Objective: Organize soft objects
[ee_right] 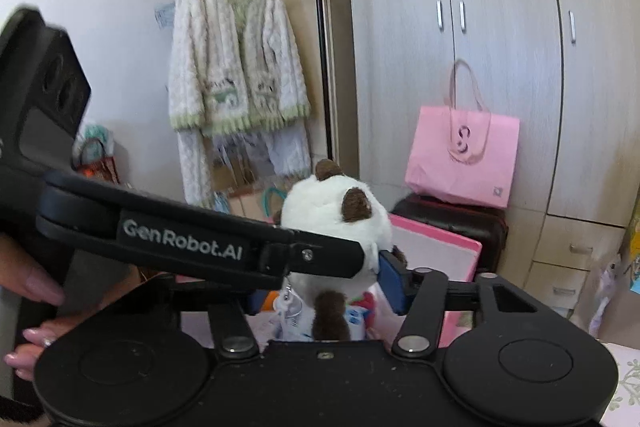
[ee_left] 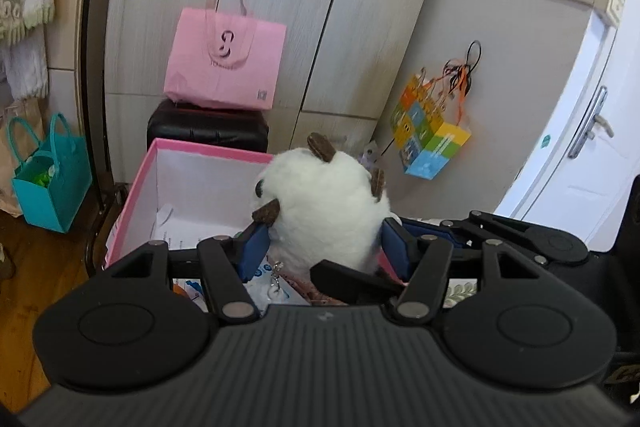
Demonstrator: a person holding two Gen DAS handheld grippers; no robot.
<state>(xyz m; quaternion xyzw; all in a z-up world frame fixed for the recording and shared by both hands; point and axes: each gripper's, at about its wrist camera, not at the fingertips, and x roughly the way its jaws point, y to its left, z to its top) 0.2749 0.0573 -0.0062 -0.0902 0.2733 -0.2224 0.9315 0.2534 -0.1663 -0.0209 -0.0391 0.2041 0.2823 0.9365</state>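
Over the pink box (ee_left: 200, 163), the left gripper (ee_left: 324, 239) pinches the white plush toy (ee_left: 320, 203) for dropping inside; the right gripper's (ee_right: 320, 279) grip is hidden.

Left gripper (ee_left: 324, 247): matte black body showing a ribbed top plate, two round disc housings, and linkage arms pinned with silver rivets. Blue pads (ee_left: 254, 245) are lining the fingertips. Right gripper (ee_right: 316, 283): same black build, same discs and rivets, blue pad facing on the one finger showing. White lettering "GenRobot.AI" is running along the left gripper's side bar, with a small silver screw near it. Hand (ee_right: 36, 315) is showing long, pale pink polished nails.
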